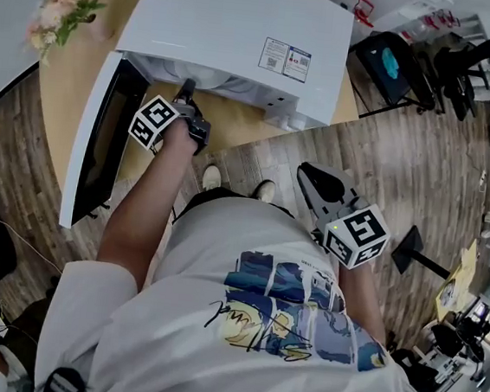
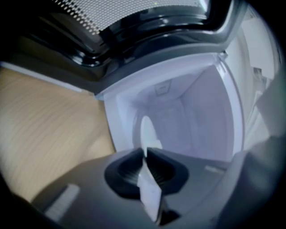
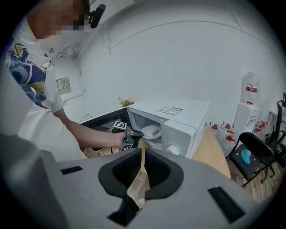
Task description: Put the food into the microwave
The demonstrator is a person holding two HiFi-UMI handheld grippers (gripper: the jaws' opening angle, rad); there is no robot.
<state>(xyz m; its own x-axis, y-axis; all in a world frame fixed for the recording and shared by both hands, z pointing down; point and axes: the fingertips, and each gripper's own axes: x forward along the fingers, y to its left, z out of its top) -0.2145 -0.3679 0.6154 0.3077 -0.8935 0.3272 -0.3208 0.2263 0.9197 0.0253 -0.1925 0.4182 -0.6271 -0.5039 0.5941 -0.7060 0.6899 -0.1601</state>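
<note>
Obs: plate (image 3: pixel 151 131) in microwave (image 1: pixel 237 25); left tongs (image 2: pixel 146 153) barely parted at its rim, right tongs (image 3: pixel 143 152) clenched, empty.
Likely stiff, slick, breakable: grip the rim.

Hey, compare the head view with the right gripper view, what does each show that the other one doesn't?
Only the head view shows the person's shoes and the marker cube on the right gripper. Only the right gripper view shows a round knob and the water dispenser by the wall. Both show the white microwave with its door open, the left gripper at its opening, and the folding chair.
</note>
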